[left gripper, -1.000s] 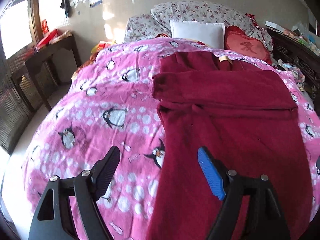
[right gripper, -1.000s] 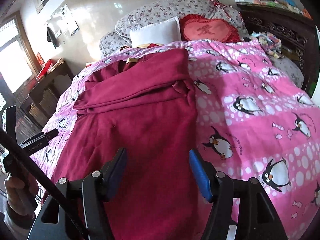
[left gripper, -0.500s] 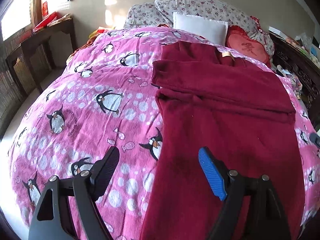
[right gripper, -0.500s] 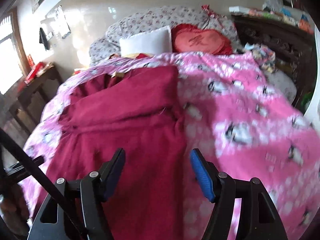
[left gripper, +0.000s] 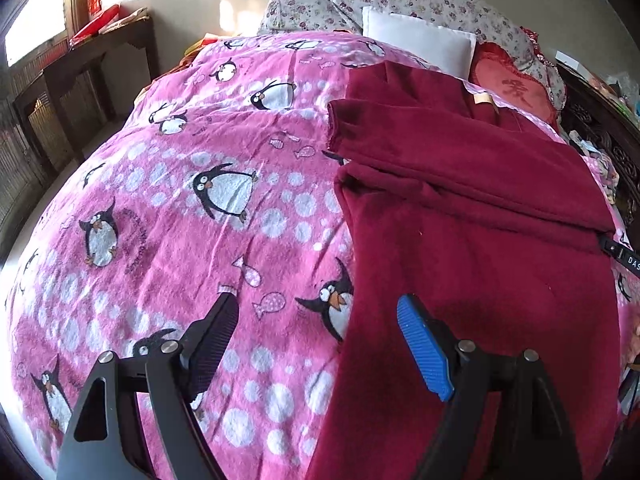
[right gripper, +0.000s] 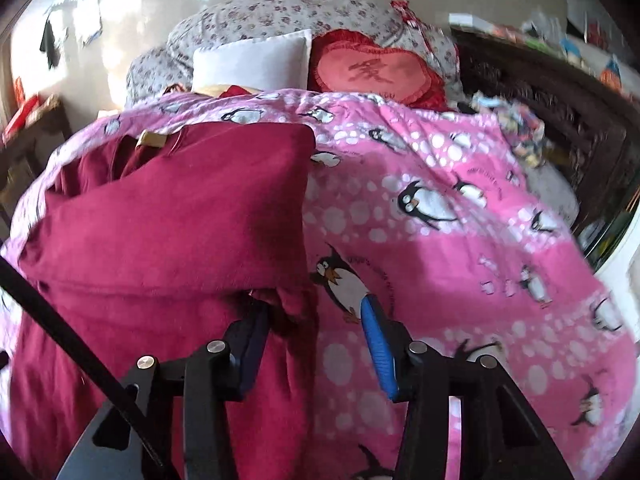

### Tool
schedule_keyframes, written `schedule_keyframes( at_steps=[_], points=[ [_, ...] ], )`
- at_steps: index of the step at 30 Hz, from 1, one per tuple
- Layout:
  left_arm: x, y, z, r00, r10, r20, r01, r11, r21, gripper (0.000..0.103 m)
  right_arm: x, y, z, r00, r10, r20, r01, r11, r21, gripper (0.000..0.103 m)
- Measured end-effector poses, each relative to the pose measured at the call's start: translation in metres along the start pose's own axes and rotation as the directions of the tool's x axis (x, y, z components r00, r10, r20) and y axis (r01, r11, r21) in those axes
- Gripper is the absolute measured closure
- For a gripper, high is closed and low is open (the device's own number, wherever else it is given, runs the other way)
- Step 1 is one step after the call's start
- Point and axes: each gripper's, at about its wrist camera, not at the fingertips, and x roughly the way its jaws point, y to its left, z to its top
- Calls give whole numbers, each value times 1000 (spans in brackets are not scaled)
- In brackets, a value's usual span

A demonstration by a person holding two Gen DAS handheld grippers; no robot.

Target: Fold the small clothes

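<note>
Garment [left gripper: 472, 248] lengthwise; collar toward pillows [left gripper: 416, 46].

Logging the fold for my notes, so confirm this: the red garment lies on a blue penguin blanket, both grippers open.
Wrong on the colour: the blanket is pink, as the left wrist view shows. The red garment does lie on it, and the left gripper and right gripper are open.

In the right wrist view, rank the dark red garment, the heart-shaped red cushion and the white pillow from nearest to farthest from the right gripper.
1. dark red garment: nearest, its right edge lies between the fingers of the open right gripper.
2. white pillow and heart-shaped red cushion: both far off at the head of the bed, pillow left, cushion right; too close to call.
</note>
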Motion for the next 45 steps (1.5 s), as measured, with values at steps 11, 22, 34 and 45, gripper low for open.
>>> schedule_keyframes(
  at_steps=[11,22,34,45],
  points=[
    [-27,-4,-16,997,-75,-18,76,996,36,22,-91,-25,-53,980,199,-21,-198,980,35,33],
    [-72,11,-66,982,-174,-76,178,982,57,12,-139,-60,-169,895,434,-105,-412,893,183,17],
    [-55,7,-115,981,-122,-153,132,990,55,12,-153,-16,-197,914,388,-123,-395,917,-45,81],
    [-52,-5,-126,987,-93,-130,109,987,120,0,-147,-39,-207,912,402,-86,-397,915,63,89]
  ],
)
